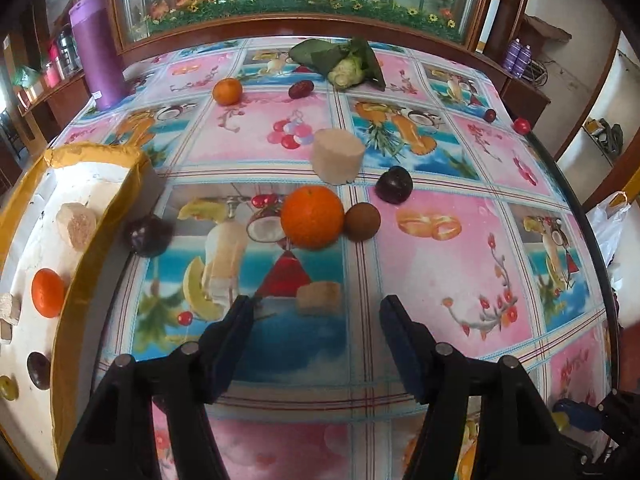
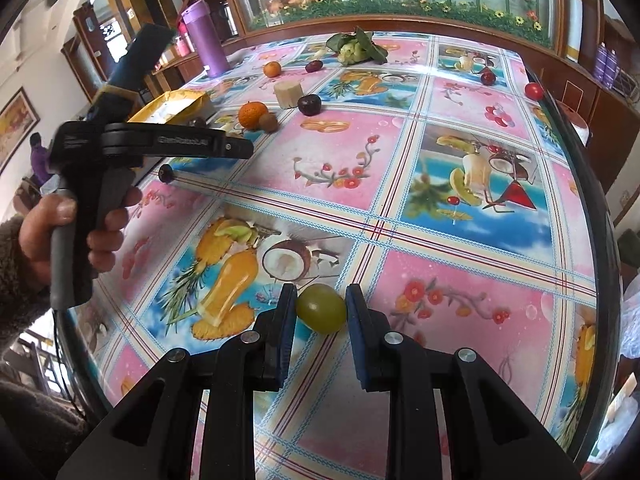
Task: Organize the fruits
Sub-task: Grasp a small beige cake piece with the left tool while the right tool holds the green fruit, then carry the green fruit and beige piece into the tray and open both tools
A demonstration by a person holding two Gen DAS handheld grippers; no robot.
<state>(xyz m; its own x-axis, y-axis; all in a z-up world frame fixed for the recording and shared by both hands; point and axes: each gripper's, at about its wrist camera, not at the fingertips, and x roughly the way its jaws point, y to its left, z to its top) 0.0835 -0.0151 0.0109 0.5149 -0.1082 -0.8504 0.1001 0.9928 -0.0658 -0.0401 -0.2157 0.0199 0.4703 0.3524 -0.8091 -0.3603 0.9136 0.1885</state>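
Two wrist views of a fruit-sorting task on a counter point(image 1: 460, 240) covered with a patterned cloth. In the right wrist view, the right tool point(image 2: 321, 308) is shown pinching a green grape point(image 2: 321, 309) between its blue pads, which stand narrow and against the fruit's sides; whether the grape is clear of the cloth cannot be told. In the left wrist view, the left tool point(image 1: 316, 314) is shown spread and empty, nothing lying between its jaws, and pointing steeply down at the cloth. The large orange point(image 1: 312, 217) lies at twelve o'clock of this tool, with a brown kiwi-like fruit point(image 1: 362, 222) touching it at three o'clock, a dark plum point(image 1: 394, 184) farther off at one o'clock, and a pale cut block point(image 1: 337, 155) beyond. The yellow-edged box point(image 1: 80, 264) stands at nine o'clock along the counter's edge; a small orange point(image 1: 47, 293), a dark fruit point(image 1: 38, 365) and pale pieces are already held in it. A tangerine point(image 1: 227, 91), a red date-like fruit point(image 1: 300, 89) and a leafy cauliflower point(image 1: 346, 67) remain at the far side. The step in hand is judged to be the gathering of loose fruit, with much still outstanding. The next move would call for the grape to be carried across to the box, and for the left tool to be widened before the orange is approached.
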